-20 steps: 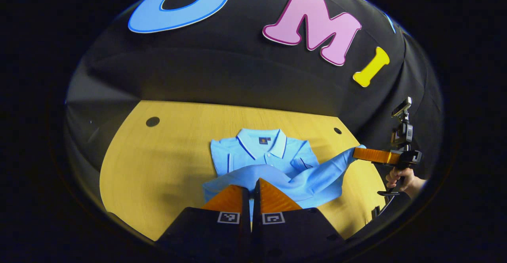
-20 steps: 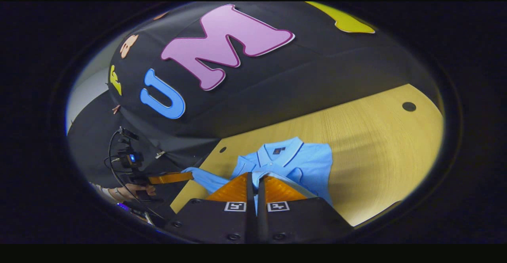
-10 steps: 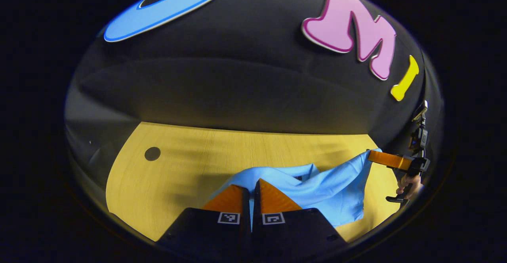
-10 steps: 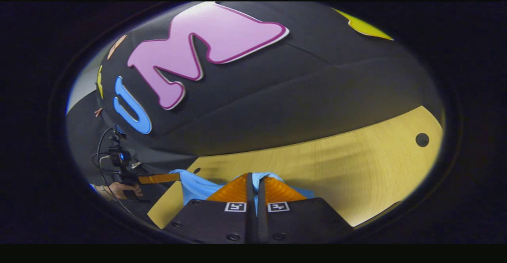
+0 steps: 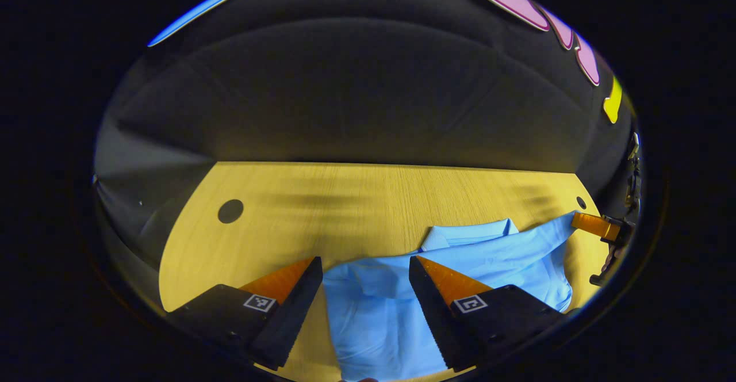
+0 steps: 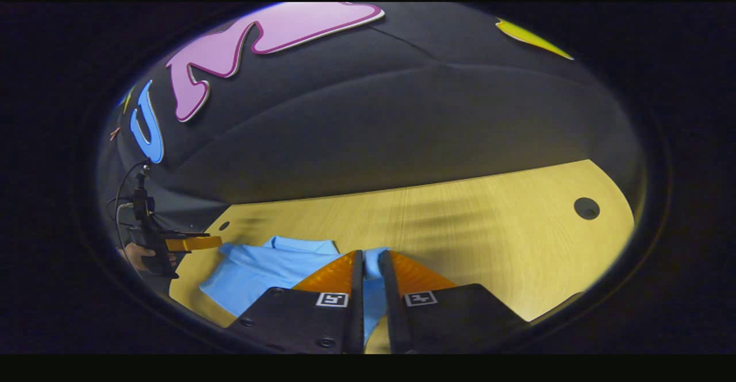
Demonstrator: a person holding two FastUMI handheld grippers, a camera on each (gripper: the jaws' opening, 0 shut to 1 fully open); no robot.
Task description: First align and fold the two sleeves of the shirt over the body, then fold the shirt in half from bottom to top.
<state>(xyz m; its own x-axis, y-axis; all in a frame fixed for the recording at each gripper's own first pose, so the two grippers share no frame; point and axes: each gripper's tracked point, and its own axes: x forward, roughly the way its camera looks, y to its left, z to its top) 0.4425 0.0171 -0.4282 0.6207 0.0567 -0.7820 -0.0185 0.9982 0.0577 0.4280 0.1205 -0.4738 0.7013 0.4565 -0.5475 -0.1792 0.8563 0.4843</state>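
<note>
Light-blue fabric of the shirt (image 5: pixel 460 255) is being shown folded over on the wooden tabletop (image 5: pixel 345 198), its collar (image 5: pixel 466 235) pointing toward the far edge and its long axis running side to side along the near edge. No readable brand or writing is being shown on it. The left gripper (image 5: pixel 362 290) is being held spread wide with cloth lying loose between its fingers, while the right gripper (image 6: pixel 368 272) is being kept nearly closed on a strip of shirt fabric.
</note>
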